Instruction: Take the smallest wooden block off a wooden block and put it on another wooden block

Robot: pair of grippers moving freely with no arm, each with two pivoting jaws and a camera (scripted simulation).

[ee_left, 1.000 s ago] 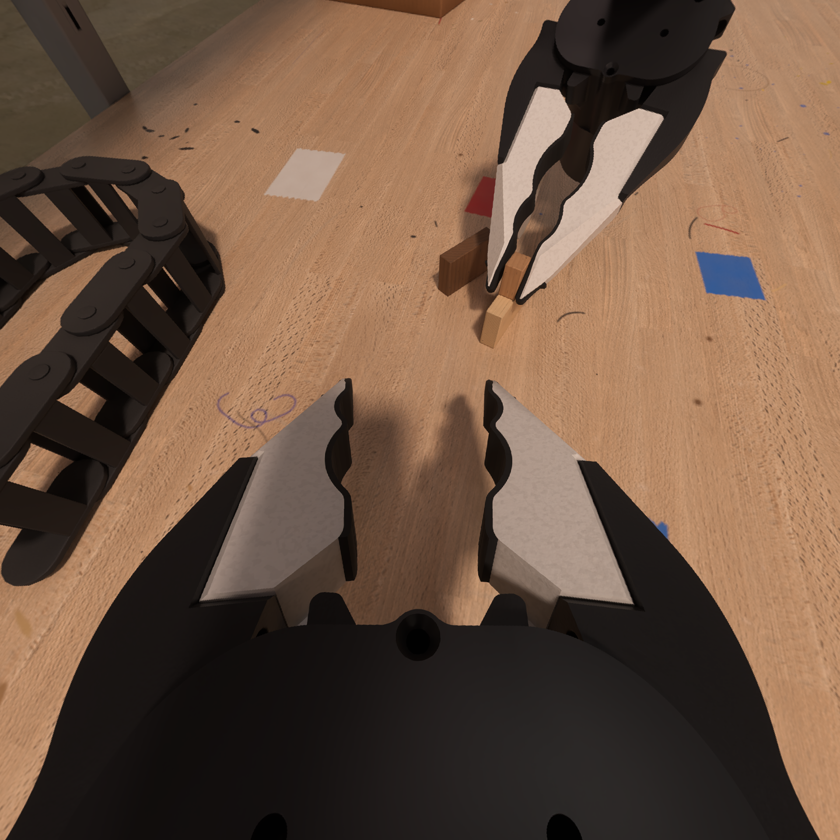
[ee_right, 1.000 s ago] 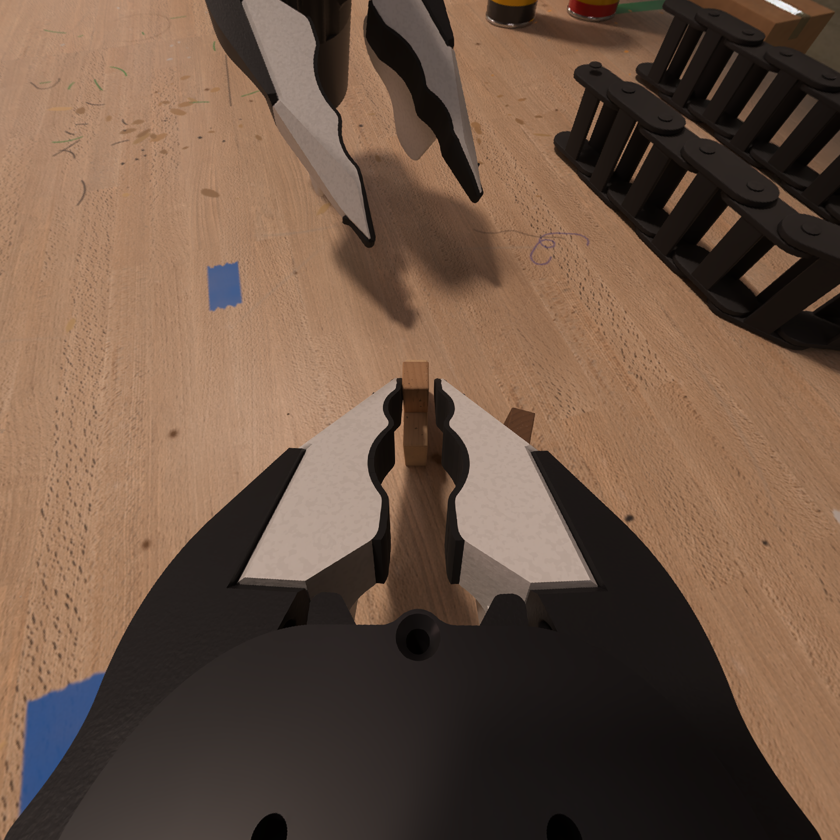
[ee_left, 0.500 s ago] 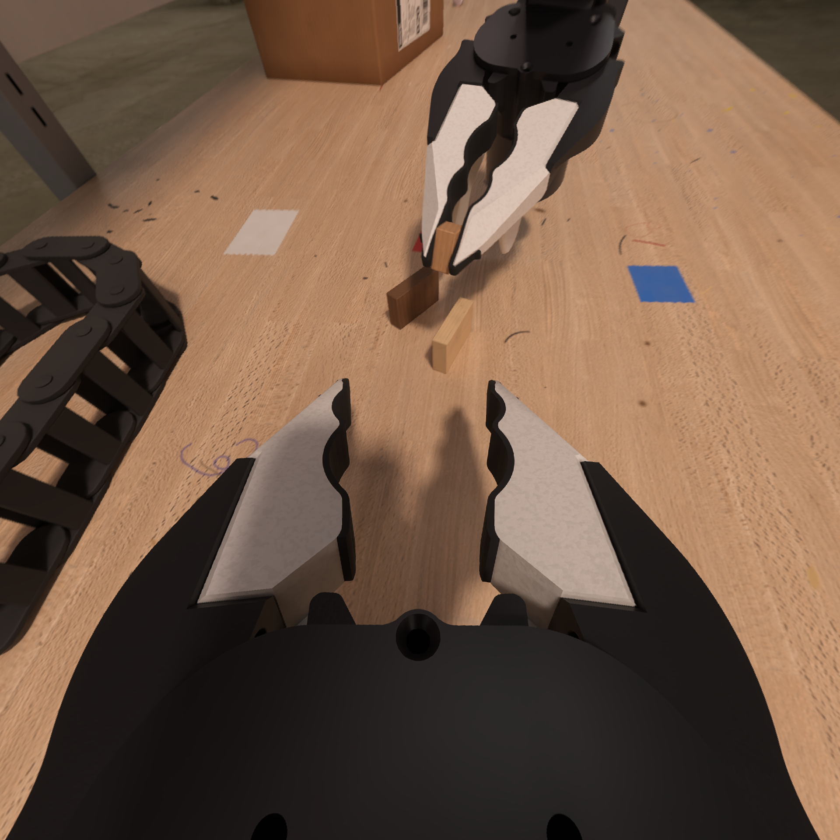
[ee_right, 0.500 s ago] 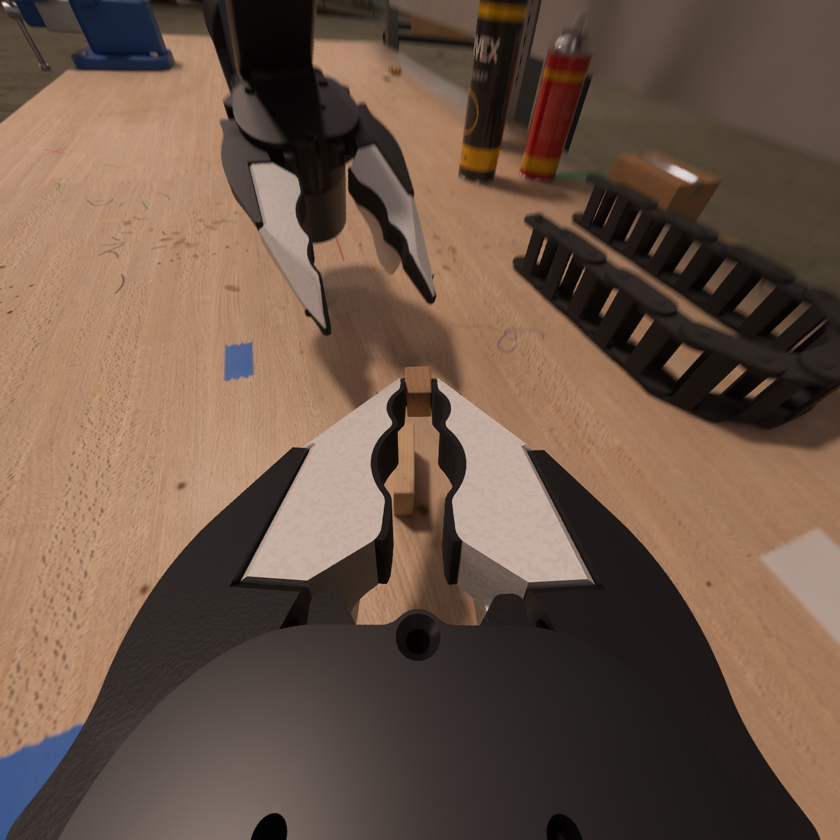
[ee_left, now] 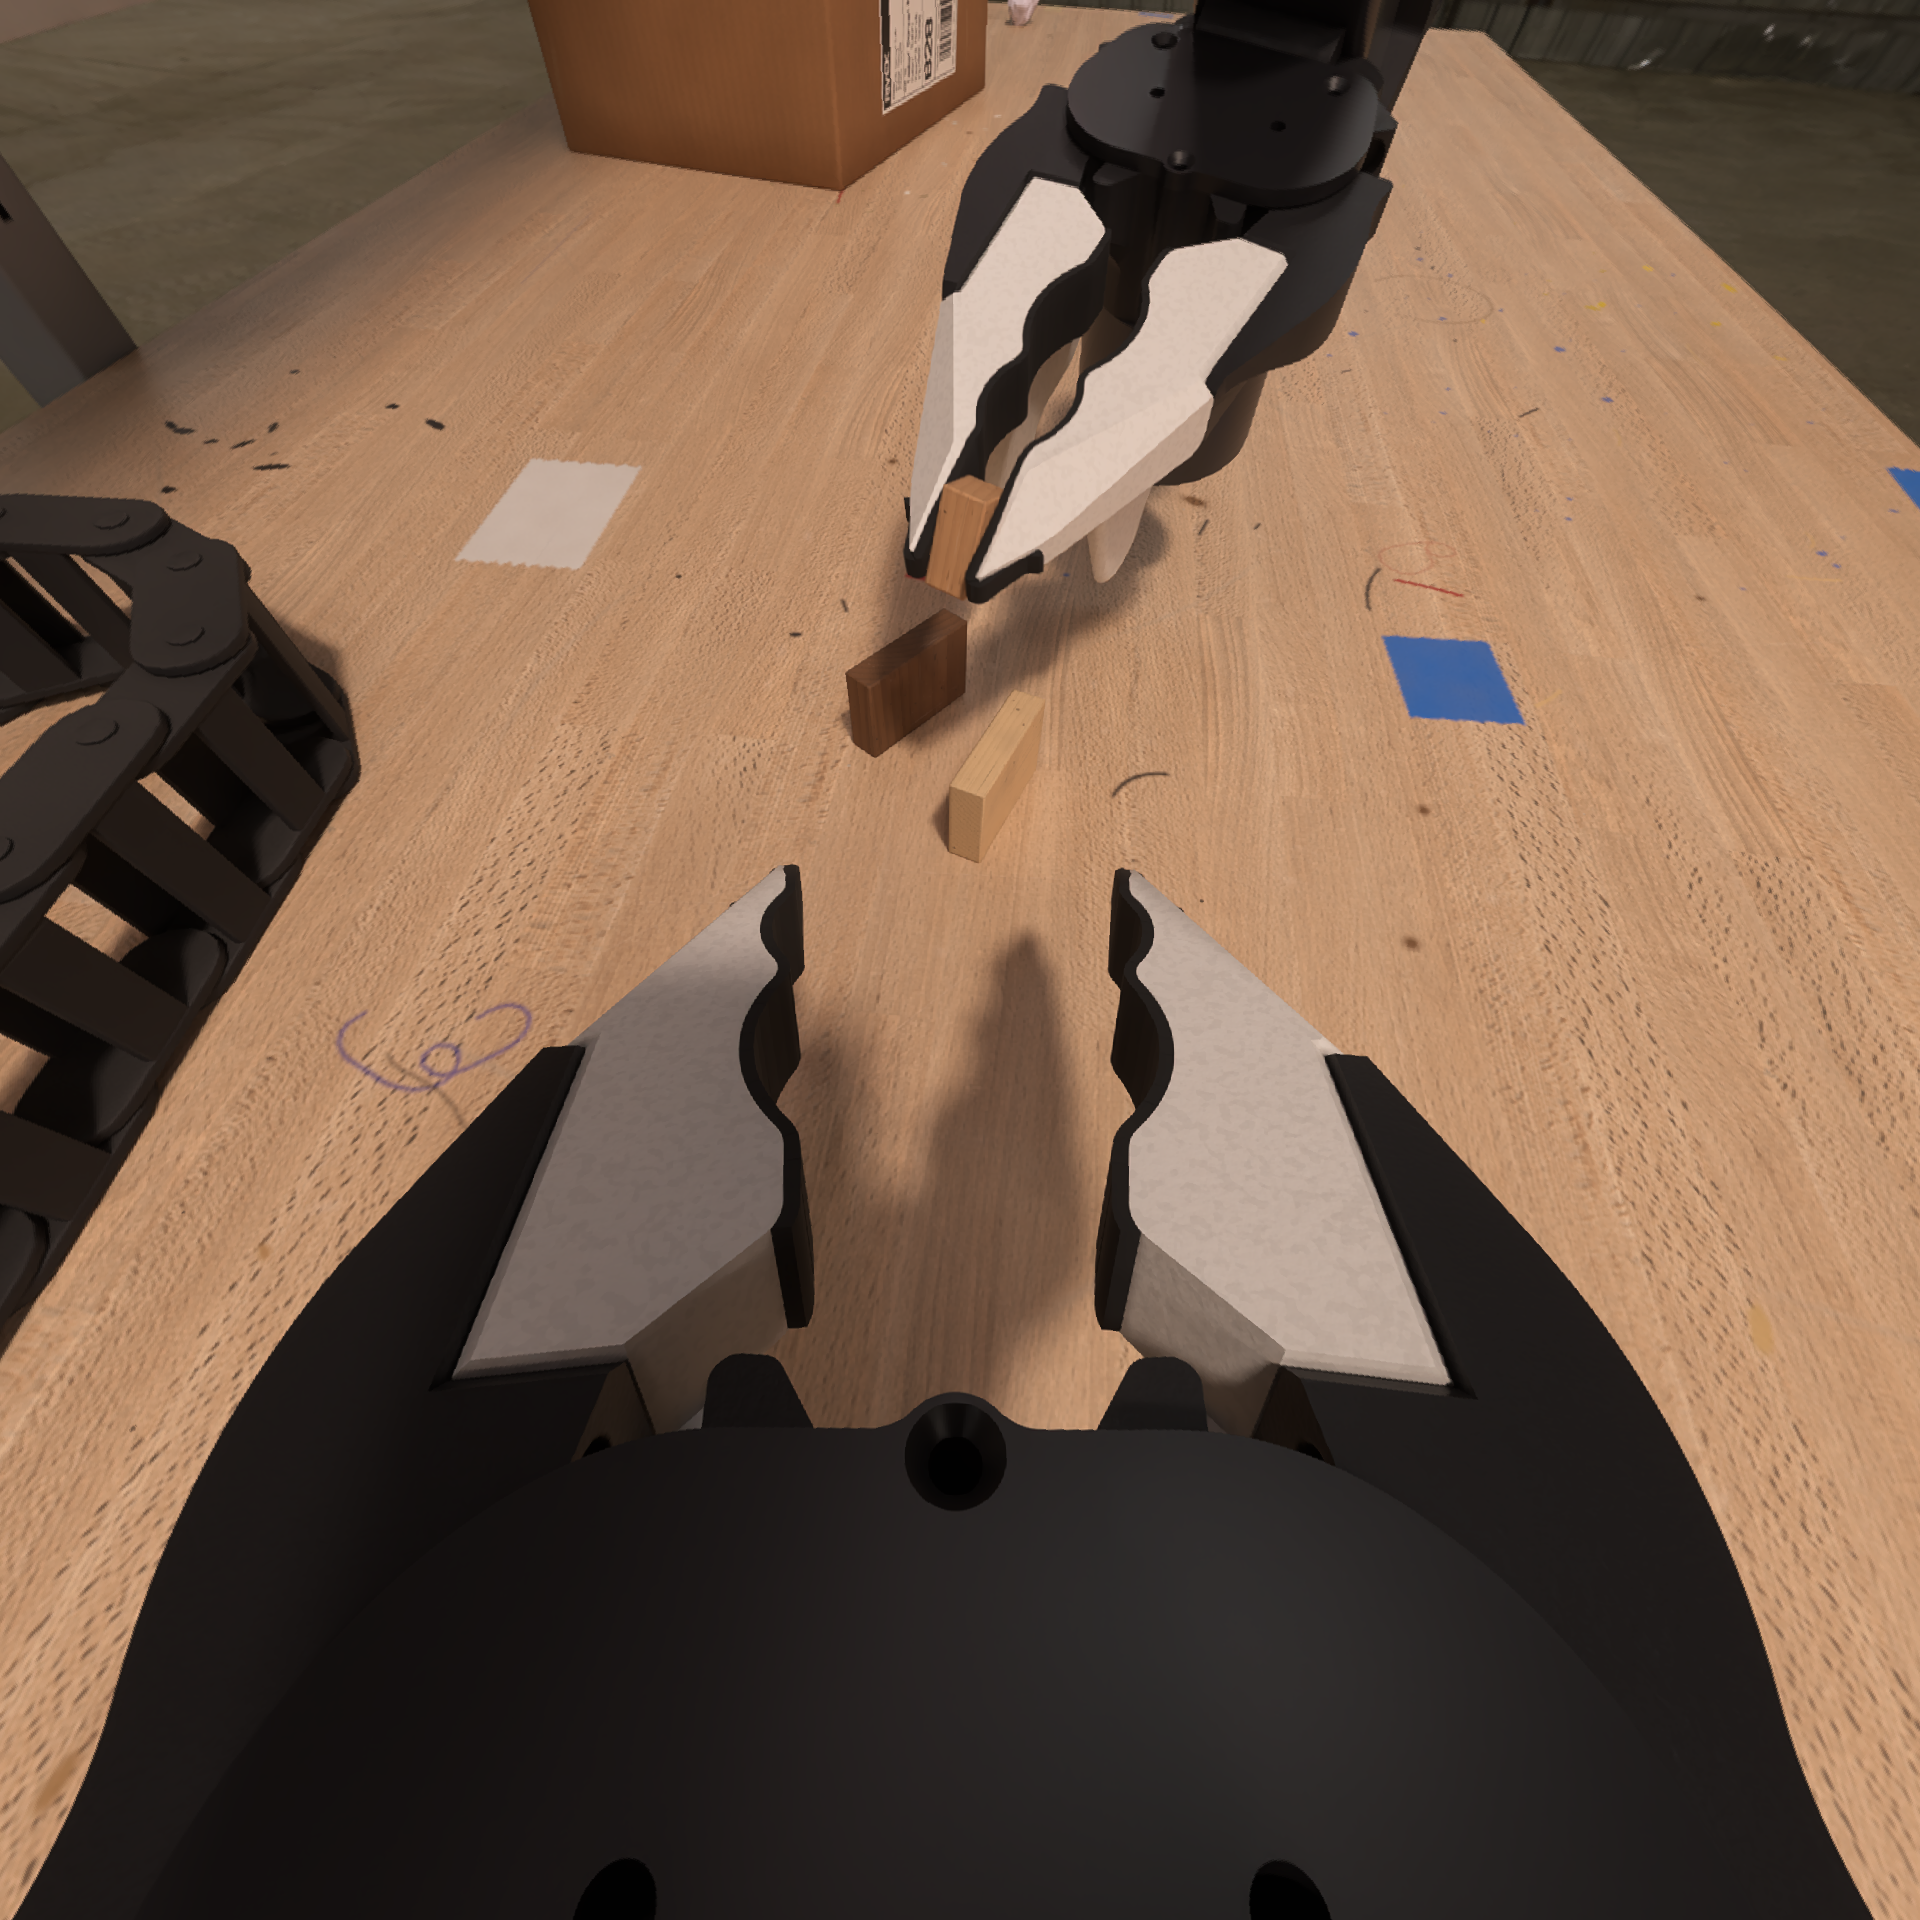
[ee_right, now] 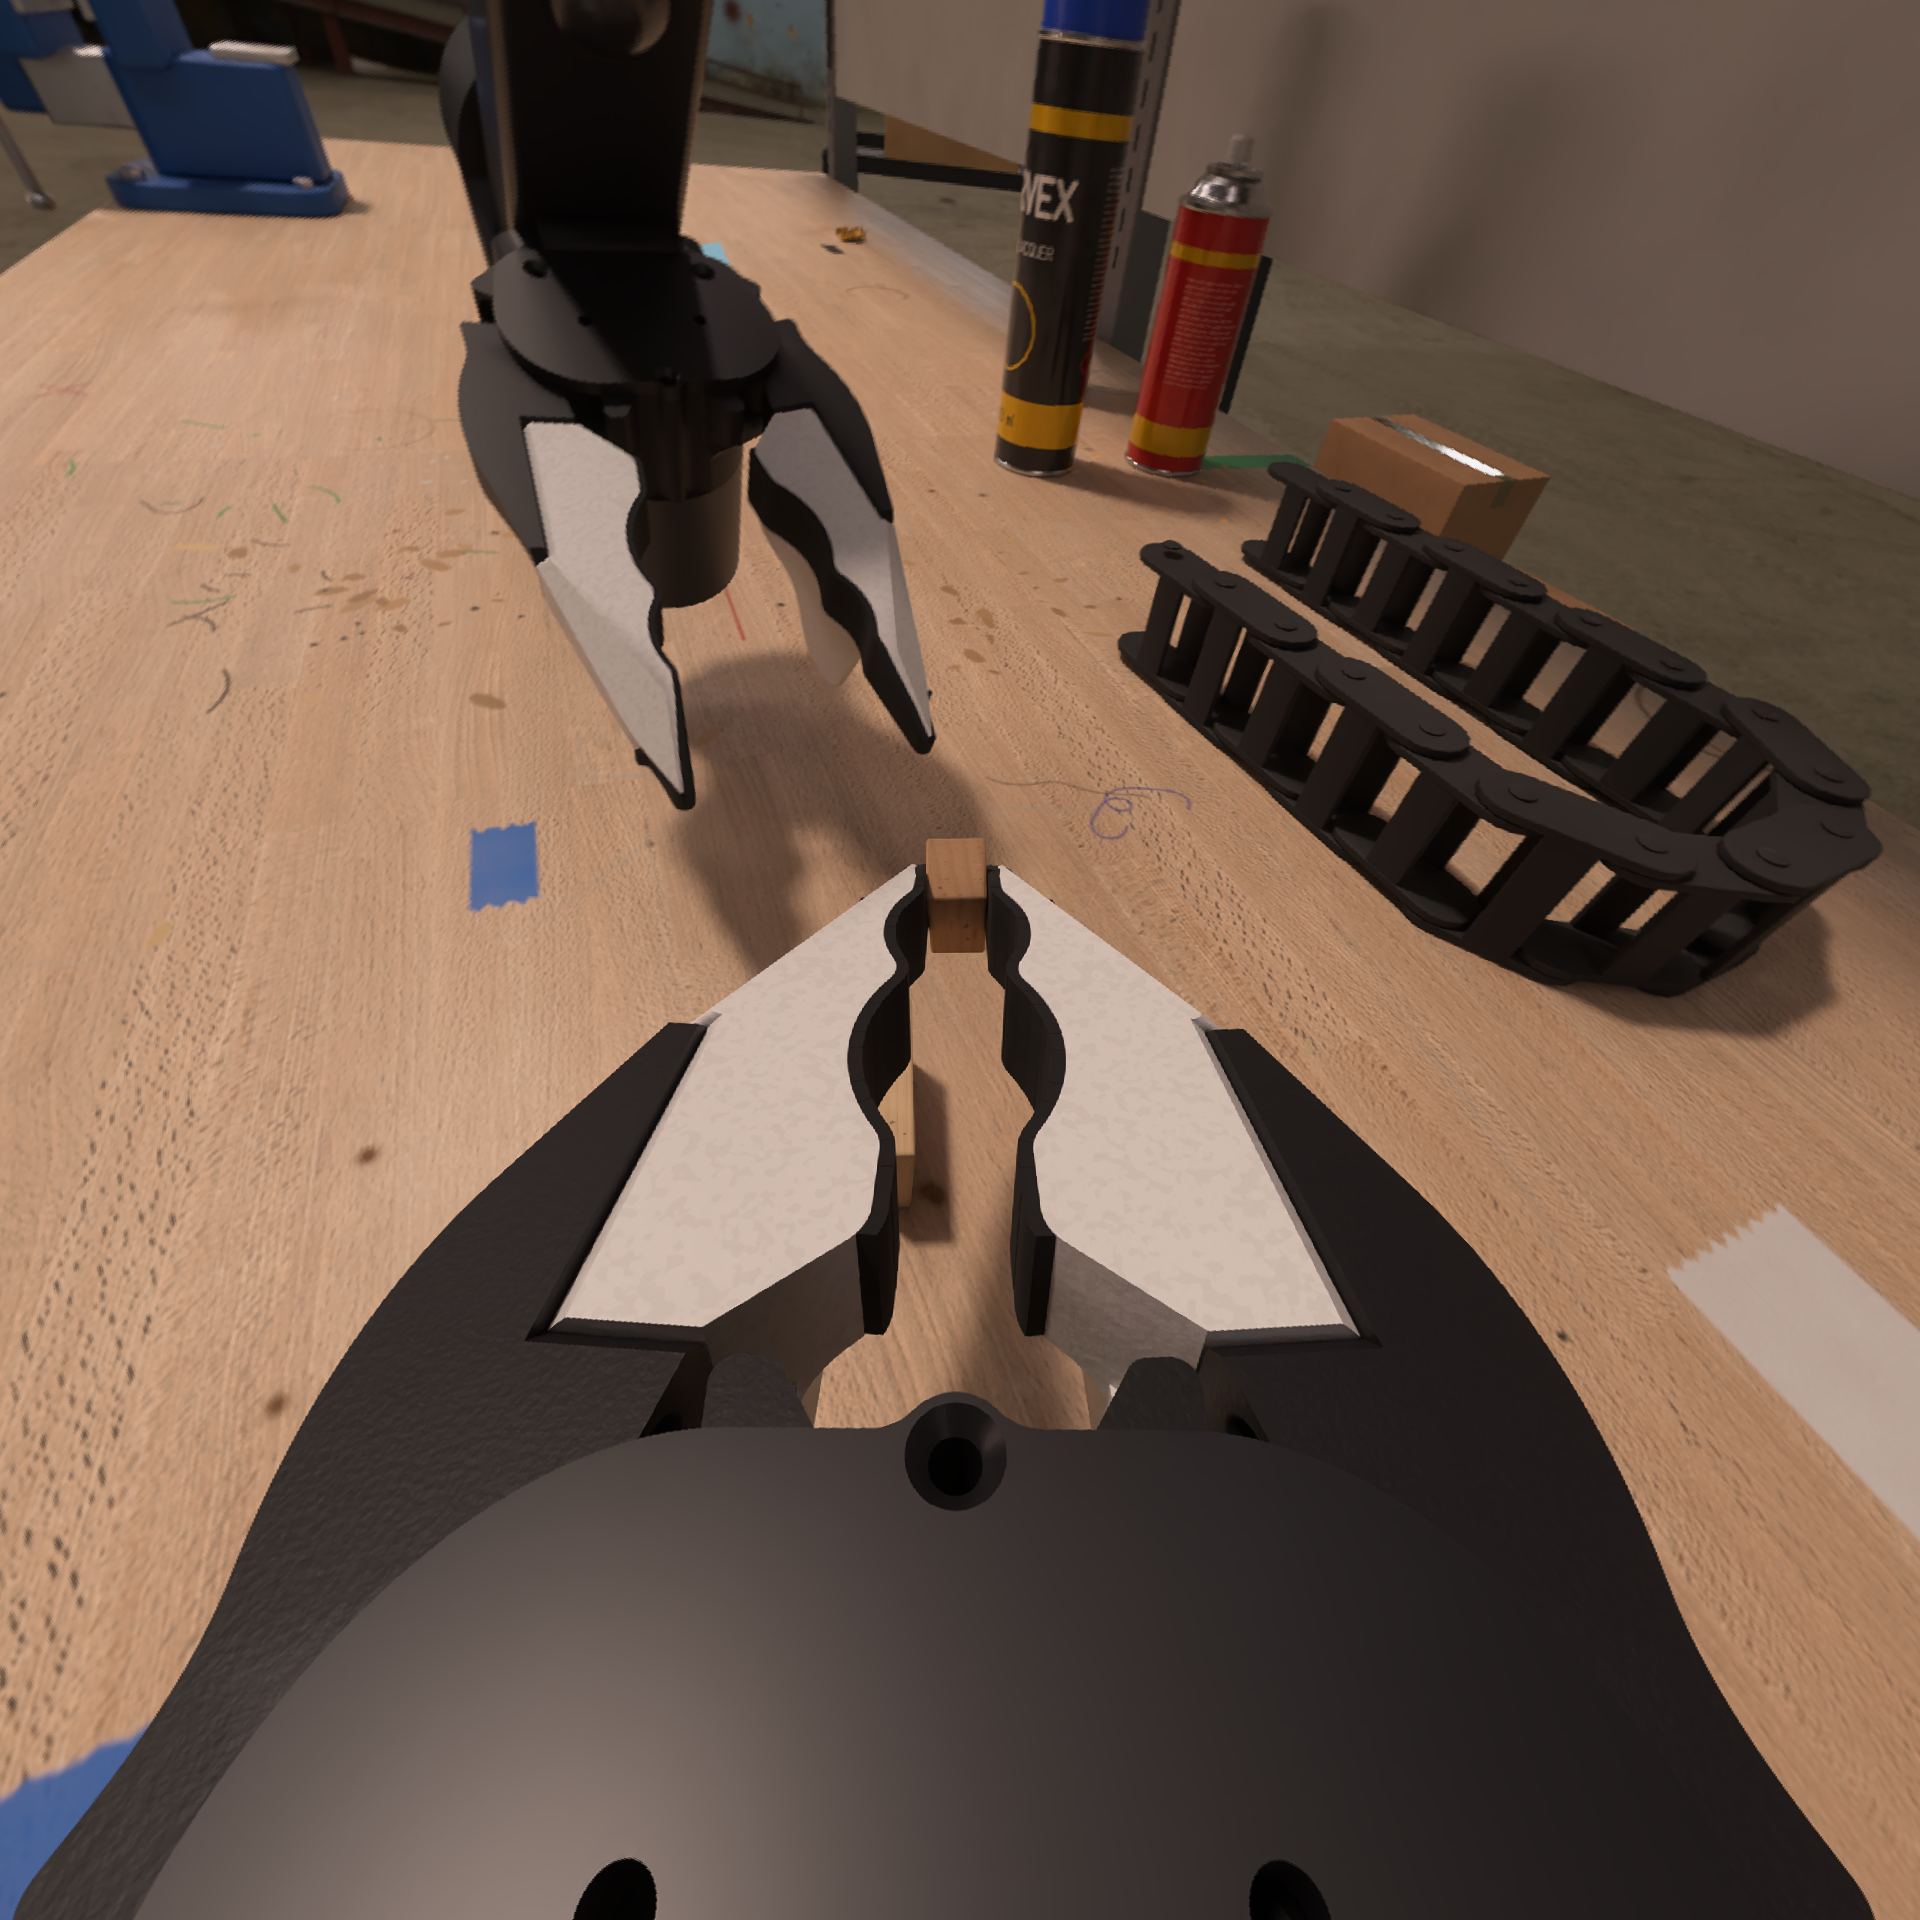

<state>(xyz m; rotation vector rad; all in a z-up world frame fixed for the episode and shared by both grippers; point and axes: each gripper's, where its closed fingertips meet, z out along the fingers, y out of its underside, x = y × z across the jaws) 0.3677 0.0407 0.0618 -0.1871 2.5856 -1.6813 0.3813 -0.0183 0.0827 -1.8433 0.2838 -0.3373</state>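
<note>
My right gripper is shut on the smallest wooden block, a small tan piece held at its fingertips above the table. In the left wrist view the same gripper holds the block just above and behind a dark brown block. A pale wooden block lies on the table to the right of the dark one; part of it shows between my right fingers. My left gripper is open and empty, hovering short of the pale block; it also shows in the right wrist view.
A black cable chain lies at the left of the left wrist view and shows in the right wrist view. A cardboard box stands at the far end. Two spray cans, a small box and a blue vise stand far off.
My right gripper has lifted the small block off the pale block and carried it up and toward the dark block. My left gripper stays open and has drawn back slightly.
</note>
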